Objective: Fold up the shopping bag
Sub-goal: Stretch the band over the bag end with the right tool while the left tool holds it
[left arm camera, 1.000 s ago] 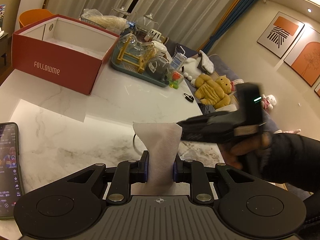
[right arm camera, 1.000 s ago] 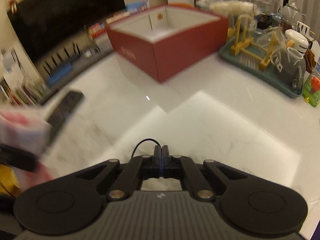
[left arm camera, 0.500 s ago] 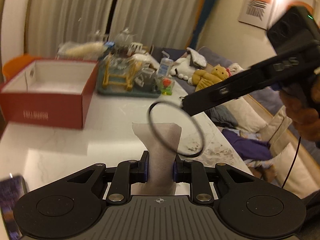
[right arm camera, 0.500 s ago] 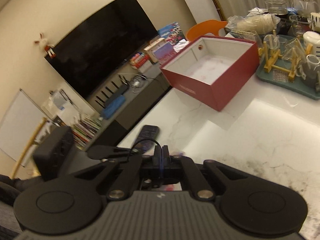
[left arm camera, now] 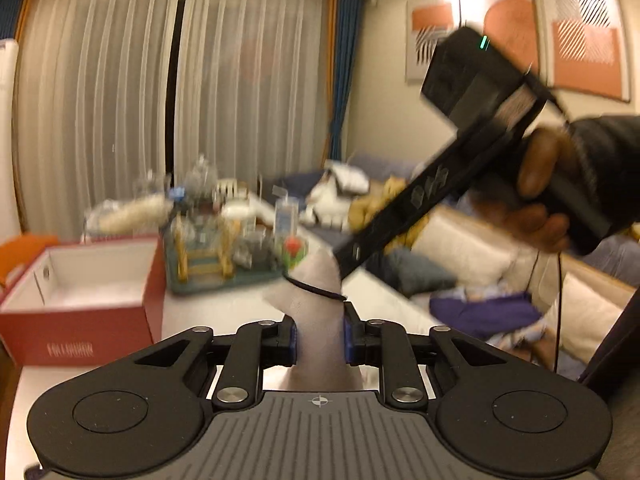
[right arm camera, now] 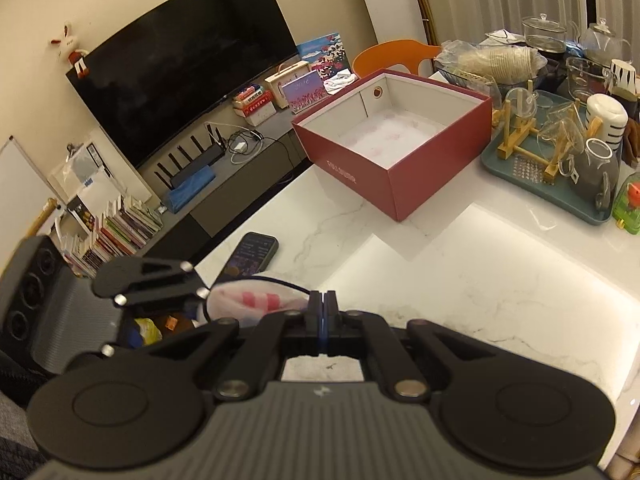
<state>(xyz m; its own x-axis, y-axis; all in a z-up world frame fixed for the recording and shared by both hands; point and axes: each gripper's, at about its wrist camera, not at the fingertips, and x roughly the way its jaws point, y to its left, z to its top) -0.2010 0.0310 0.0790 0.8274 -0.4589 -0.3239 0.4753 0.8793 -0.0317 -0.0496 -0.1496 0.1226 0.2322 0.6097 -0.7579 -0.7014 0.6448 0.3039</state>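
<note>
Bag rolled white, black band around it.

The desk was white marble with grey veins. On it stood an open red box, just beside a teal tray loaded with glassware and a wooden rack. A phone lay flat near the desk's edge, well apart from the box. A small green toy stood beside the tray.
</note>
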